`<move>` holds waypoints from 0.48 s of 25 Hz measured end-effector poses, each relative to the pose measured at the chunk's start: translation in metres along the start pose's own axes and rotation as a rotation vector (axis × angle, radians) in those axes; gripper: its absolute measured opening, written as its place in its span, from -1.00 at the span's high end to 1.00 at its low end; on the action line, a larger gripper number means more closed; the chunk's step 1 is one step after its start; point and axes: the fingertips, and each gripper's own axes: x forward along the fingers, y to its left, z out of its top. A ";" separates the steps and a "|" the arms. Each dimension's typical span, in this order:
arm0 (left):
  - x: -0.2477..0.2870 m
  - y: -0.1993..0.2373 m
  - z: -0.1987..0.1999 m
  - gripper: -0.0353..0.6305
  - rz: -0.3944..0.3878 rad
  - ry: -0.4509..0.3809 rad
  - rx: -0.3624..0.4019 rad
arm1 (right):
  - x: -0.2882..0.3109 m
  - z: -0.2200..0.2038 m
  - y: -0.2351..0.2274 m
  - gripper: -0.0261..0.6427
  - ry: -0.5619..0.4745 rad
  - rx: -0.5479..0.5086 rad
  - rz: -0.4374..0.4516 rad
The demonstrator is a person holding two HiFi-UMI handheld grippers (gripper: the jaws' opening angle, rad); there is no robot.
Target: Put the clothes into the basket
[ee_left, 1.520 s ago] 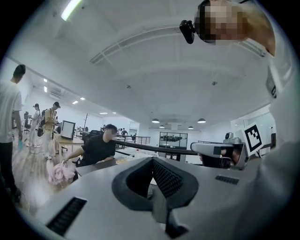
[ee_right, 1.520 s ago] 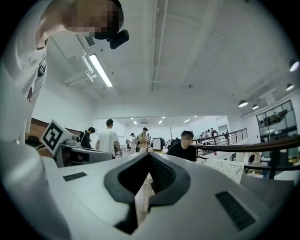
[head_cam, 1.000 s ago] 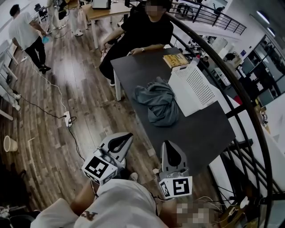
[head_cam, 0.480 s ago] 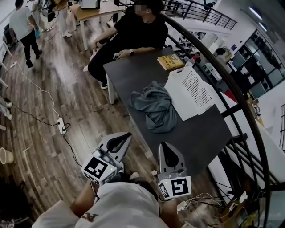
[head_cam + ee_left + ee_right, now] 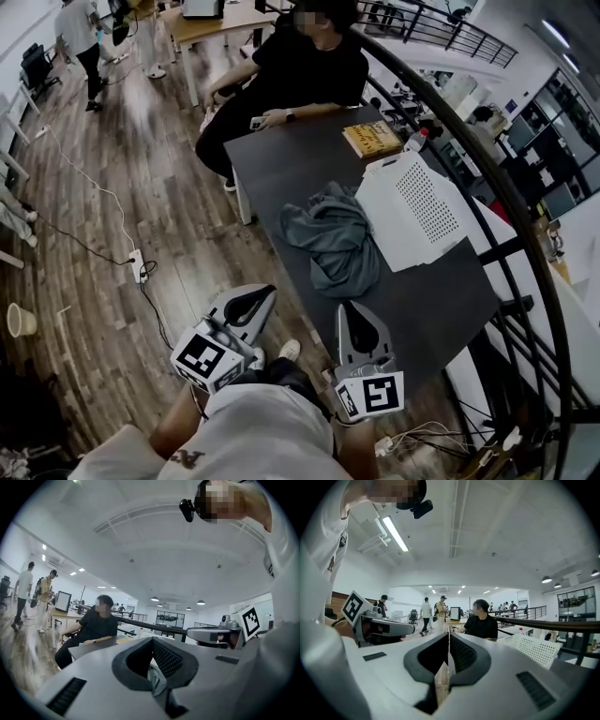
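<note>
Grey clothes (image 5: pixel 333 239): crumpled heap mid-surface, just beside the white perforated basket (image 5: pixel 422 192).
Surroundings: yellow book (image 5: pixel 372 139) beyond the basket; seated person (image 5: pixel 305 66) at the dark surface's (image 5: pixel 431 291) far end; curved railing (image 5: pixel 511 211) at right.
Clothes to fingers: well ahead of both grippers.
Left gripper (image 5: pixel 273 290): fingers clenched, empty, over wooden floor (image 5: pixel 141 187).
Right gripper (image 5: pixel 346 306): fingers clenched, empty, at the surface's near edge.

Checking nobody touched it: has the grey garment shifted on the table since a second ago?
No. The grey garment still lies at the left side of the white basket, nearer the camera than the yellow book.
</note>
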 end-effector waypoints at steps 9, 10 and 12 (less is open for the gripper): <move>0.038 0.004 0.018 0.92 0.071 0.001 0.026 | 0.025 0.011 -0.041 0.86 -0.044 -0.006 0.071; 0.042 0.004 0.020 0.92 0.076 -0.003 0.030 | 0.027 0.012 -0.044 0.86 -0.046 -0.013 0.078; 0.049 0.003 0.022 0.92 0.086 -0.005 0.038 | 0.031 0.014 -0.051 0.86 -0.051 -0.027 0.091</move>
